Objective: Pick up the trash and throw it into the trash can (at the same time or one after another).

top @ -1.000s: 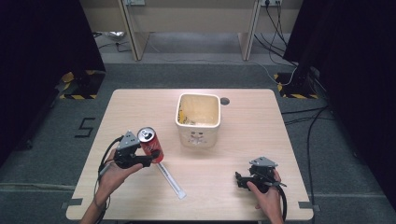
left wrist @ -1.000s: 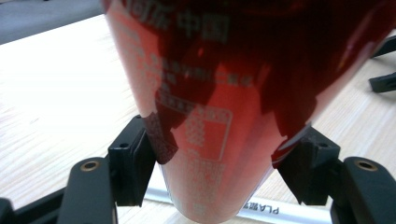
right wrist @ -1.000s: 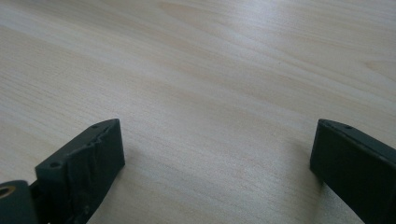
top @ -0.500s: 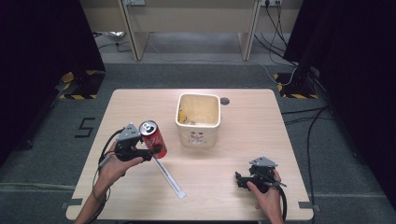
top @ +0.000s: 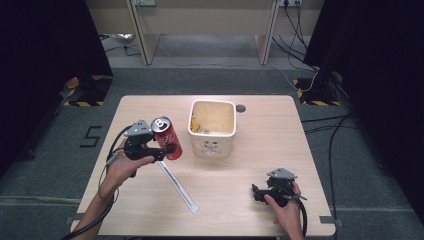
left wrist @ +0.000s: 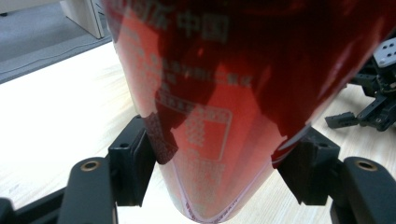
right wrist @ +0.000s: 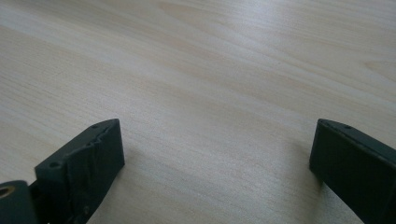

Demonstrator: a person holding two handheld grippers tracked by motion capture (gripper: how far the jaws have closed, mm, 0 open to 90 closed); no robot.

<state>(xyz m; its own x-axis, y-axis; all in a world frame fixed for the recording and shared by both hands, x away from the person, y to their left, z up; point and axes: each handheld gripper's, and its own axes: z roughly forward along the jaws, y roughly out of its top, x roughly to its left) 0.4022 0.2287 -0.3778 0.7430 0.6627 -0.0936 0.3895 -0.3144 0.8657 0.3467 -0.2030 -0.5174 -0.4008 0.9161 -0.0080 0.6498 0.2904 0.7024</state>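
Observation:
A red drink can (top: pixel 167 138) hangs tilted above the left part of the wooden table (top: pixel 260 115), clamped in my left gripper (top: pixel 165 148). In the left gripper view the can (left wrist: pixel 219 107) sits between both black pads (left wrist: pixel 135 163), which press on its sides. A cream square bin (top: pixel 212 127) with a printed front stands at the table's middle, to the right of the can. My right gripper (top: pixel 261 192) rests low near the front right of the table; in the right gripper view its jaws (right wrist: pixel 217 154) stand wide apart over bare wood.
A long white wrapped straw (top: pixel 177 185) lies diagonally on the table in front of the can. A round cable hole (top: pixel 241 107) sits behind the bin. Dark curtains, desk legs and floor cables lie beyond the table.
My left gripper has lifted the can off the table and carried it a little toward the bin, tilting it. The right gripper has kept still.

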